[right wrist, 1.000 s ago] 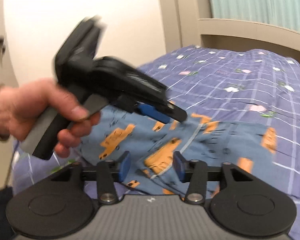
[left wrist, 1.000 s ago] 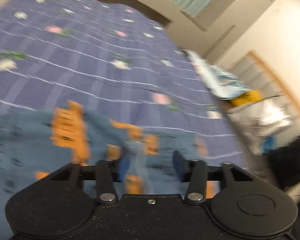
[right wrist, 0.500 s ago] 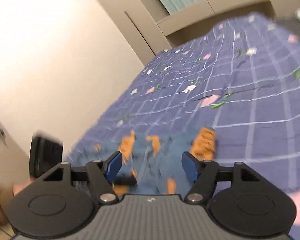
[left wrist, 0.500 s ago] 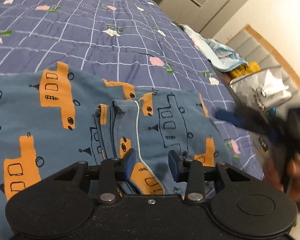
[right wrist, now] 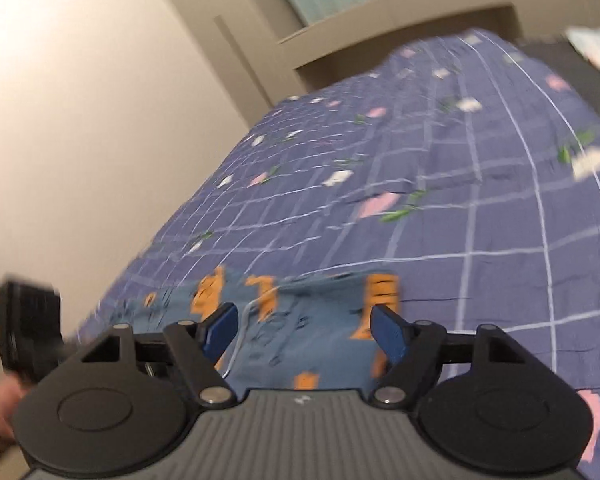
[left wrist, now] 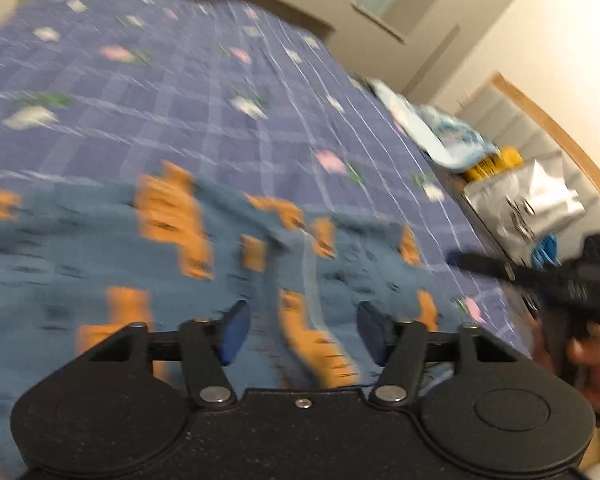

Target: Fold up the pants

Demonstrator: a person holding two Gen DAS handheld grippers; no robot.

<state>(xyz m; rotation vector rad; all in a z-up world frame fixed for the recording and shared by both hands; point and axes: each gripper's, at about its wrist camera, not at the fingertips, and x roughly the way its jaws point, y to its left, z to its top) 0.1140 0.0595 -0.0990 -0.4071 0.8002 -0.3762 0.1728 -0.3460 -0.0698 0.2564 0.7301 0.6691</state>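
Observation:
Blue pants with orange vehicle prints [left wrist: 204, 248] lie on a purple checked bedspread [left wrist: 180, 92]. In the left wrist view my left gripper [left wrist: 300, 330] is open just above the pants, with nothing between its blue pads. The right gripper shows there at the right edge [left wrist: 548, 276], held in a hand. In the right wrist view my right gripper [right wrist: 304, 330] is open and empty over the pants [right wrist: 300, 340]. The left gripper's body [right wrist: 28, 328] shows at the far left. Both views are blurred.
The bedspread [right wrist: 420, 160] stretches to a beige headboard [right wrist: 380, 24]. Beside the bed's right edge lie a pale blue cloth [left wrist: 440, 132], a yellow item [left wrist: 496, 160] and a silver bag [left wrist: 528, 200]. A white wall [right wrist: 80, 100] runs along the left.
The left gripper opened a little wider and tilted up. The right gripper moved closer over the pants. Both views turned blurry with motion.

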